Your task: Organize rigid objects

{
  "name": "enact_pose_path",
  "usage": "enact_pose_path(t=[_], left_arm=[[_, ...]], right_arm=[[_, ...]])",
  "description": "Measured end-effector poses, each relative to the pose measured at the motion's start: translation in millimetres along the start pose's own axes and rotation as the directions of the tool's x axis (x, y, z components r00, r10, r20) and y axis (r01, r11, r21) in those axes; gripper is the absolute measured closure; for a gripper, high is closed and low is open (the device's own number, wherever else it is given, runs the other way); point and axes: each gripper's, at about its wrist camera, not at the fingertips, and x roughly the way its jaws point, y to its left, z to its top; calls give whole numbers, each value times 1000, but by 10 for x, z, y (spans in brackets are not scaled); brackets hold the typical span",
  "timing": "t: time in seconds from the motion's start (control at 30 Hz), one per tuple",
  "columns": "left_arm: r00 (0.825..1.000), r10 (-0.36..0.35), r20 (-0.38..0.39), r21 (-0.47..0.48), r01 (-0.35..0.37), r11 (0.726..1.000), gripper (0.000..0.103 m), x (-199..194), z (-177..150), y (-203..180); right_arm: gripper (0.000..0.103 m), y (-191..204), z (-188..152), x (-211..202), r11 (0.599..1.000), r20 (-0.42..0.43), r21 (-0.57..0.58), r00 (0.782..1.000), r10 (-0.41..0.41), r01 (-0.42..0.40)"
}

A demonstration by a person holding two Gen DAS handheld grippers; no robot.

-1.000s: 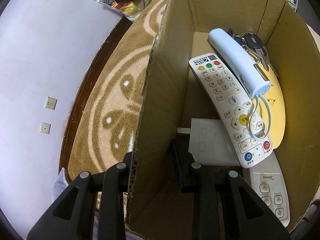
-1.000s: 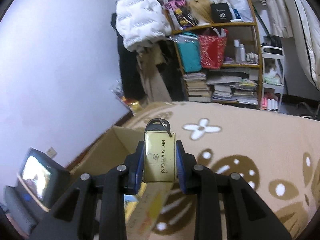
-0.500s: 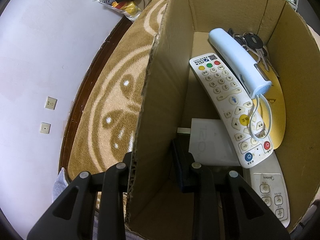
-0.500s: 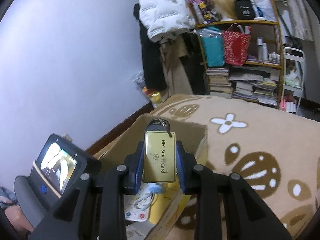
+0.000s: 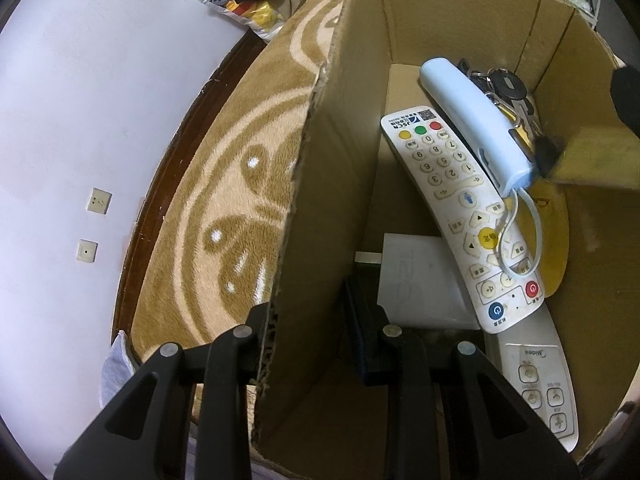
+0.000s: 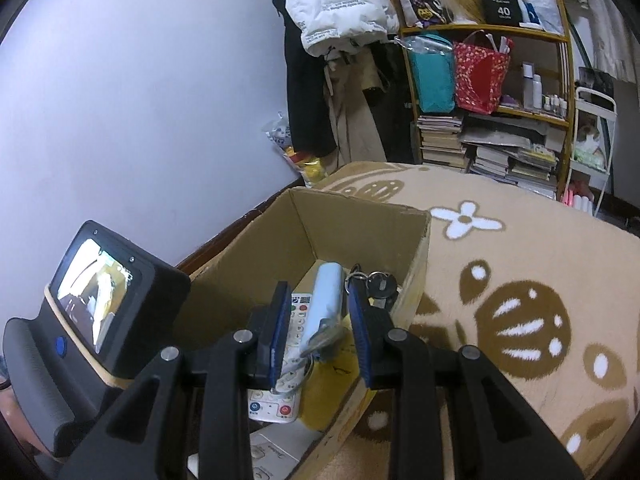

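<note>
The left gripper [image 5: 308,320] comes in from 6 o'clock and is closed on the near wall of the box [image 5: 460,12]. One finger is outside the wall and the other is inside, and the cardboard is pinched between them. The box stands on a rug [image 5: 240,184].

Inside the box, a white remote [image 5: 452,184] lies from 12 toward 5 o'clock. A blue case [image 5: 476,120] lies on its upper part, and the cord loop of the case falls over the buttons. Keys [image 5: 506,82] are in the far corner at 1 o'clock, just beside the case. A second remote [image 5: 540,380] is at 5 o'clock, partly under the first one. A white flat piece [image 5: 420,280] lies at 6 o'clock and a yellow sheet [image 5: 554,216] at 3 o'clock.

The right gripper [image 6: 318,320] points down into the box. Its pads stand a little apart and there is nothing between them. Through the gap the case and the remote are visible.

A gold card [image 5: 592,156] shows at 3 o'clock in the left view, very blurred, inside the box near the right wall. I cannot tell if it touches anything
</note>
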Motion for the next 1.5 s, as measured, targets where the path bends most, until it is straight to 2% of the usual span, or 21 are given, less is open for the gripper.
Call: enact_pose_path(t=[0.13, 0.37, 0.43, 0.57, 0.67, 0.73, 0.97, 1.03, 1.13, 1.27, 1.33, 1.43, 1.5], left_arm=[[1000, 7, 18, 8, -7, 1000, 77, -9, -40, -6], [1000, -6, 22, -16, 7, 1000, 77, -55, -91, 39], [1000, 3, 27, -12, -3, 1000, 76, -93, -116, 44], [999, 5, 52, -8, -5, 1000, 75, -194, -180, 76], [998, -5, 69, -16, 6, 1000, 75, -275, -210, 103], [996, -4, 85, -20, 6, 1000, 74, -329, -233, 124], [989, -23, 146, -43, 30, 999, 56, -542, -370, 256], [983, -40, 177, -40, 48, 998, 52, -645, -429, 277], [971, -75, 228, -33, 85, 996, 46, -793, -509, 294], [950, -113, 290, -26, 126, 992, 22, -986, -619, 309], [933, -137, 333, -32, 156, 987, 17, -1093, -685, 347], [899, -155, 409, -44, 189, 981, 6, -1265, -790, 411], [881, -151, 447, -52, 195, 980, 4, -1349, -839, 435]], right_arm=[[72, -10, -13, -67, 1000, 21, 4, 1000, -15, 15], [71, -30, -73, -211, 998, 6, 44, 999, -46, 45], [66, -33, -80, -266, 997, 7, 51, 999, -51, 50], [64, 5, -95, -386, 997, 7, 40, 998, -60, 59], [57, 39, -103, -451, 997, 1, 28, 998, -69, 69], [49, 60, -131, -519, 997, 2, 28, 997, -79, 79], [34, 42, -237, -783, 991, 2, 65, 993, -119, 118], [24, 25, -259, -867, 988, 9, 76, 990, -138, 137], [17, 7, -307, -1005, 982, 26, 95, 986, -164, 161], [10, -35, -333, -1182, 977, 51, 136, 983, -174, 165], [0, -38, -345, -1270, 975, 66, 152, 983, -173, 162], [0, -10, -369, -1414, 972, 103, 157, 976, -192, 174], [0, -1, -378, -1486, 971, 116, 161, 973, -198, 178]])
